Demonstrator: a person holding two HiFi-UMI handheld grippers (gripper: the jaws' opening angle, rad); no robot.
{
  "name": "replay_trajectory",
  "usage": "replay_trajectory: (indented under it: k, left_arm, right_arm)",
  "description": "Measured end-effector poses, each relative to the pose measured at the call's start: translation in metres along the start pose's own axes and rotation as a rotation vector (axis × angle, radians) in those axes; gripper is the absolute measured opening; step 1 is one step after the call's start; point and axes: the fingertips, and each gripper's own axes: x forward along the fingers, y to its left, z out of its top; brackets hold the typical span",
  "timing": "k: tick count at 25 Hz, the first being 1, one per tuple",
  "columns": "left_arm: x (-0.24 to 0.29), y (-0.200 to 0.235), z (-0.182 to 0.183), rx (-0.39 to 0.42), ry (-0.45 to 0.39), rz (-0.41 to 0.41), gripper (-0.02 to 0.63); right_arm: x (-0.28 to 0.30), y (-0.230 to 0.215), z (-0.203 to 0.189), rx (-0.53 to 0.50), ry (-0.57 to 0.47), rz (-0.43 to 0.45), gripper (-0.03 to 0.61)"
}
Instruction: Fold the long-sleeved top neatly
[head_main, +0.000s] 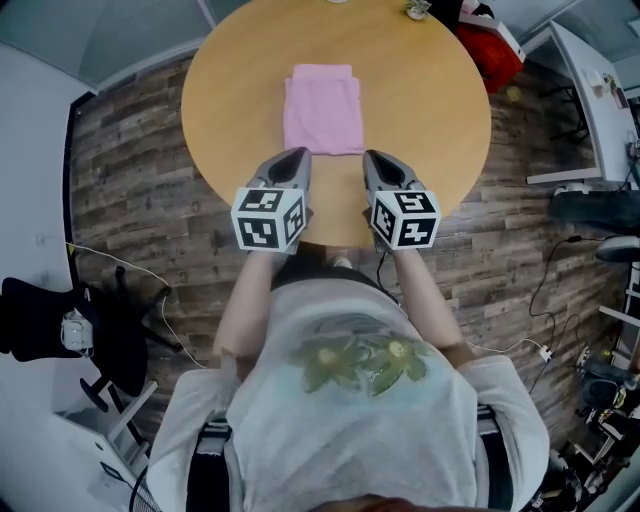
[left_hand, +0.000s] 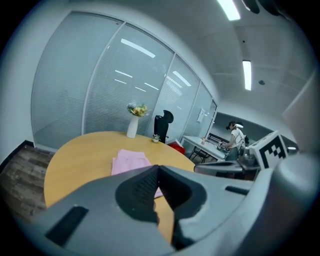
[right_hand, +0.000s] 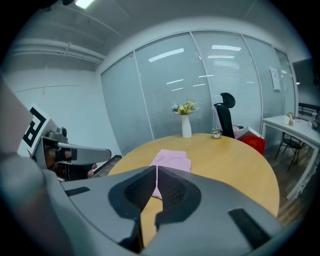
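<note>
- The left gripper (left_hand: 159, 167) had its jaws pressed together, with nothing between them.
- The right gripper (right_hand: 156, 169) likewise had its jaws closed tip to tip and empty.
- In the head view the left gripper (head_main: 297, 153) and right gripper (head_main: 372, 156) sat side by side over the near edge of the worktop (head_main: 430, 110), both pointing away from the person, each with its marker cube (head_main: 268, 220) towards the body.
- Neither gripper touched the pink long-sleeved top (head_main: 323, 110), which showed just past the jaw tips.
- The top lay folded into a compact rectangle, flat on the round wooden worktop, roughly at its middle and well clear of the side edges.
- Both gripper views showed the same folded top (left_hand: 131, 161) (right_hand: 172, 159) beyond the closed jaws.
- At the far edge of the worktop stood a white vase of flowers (right_hand: 186, 125), with a small object (right_hand: 216, 133) beside it.
- Beyond that edge were a black office chair (right_hand: 226, 117) and a glass partition wall (right_hand: 165, 95).
- The worktop stood on a wood-plank floor (head_main: 130, 190).
</note>
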Motion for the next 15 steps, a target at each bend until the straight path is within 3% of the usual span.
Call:
replay_trajectory:
  k: [8,15]
  left_arm:
    - [-0.023,-0.051,0.001,0.112,-0.004,0.016,0.005]
    - [-0.042,-0.076,-0.008,0.077,-0.020,0.003,0.005]
  right_arm:
    - [-0.041,0.023,0.009,-0.086,-0.046,0.036,0.018]
    - [-0.072,0.041,0.012,-0.125,-0.082,0.097,0.018]
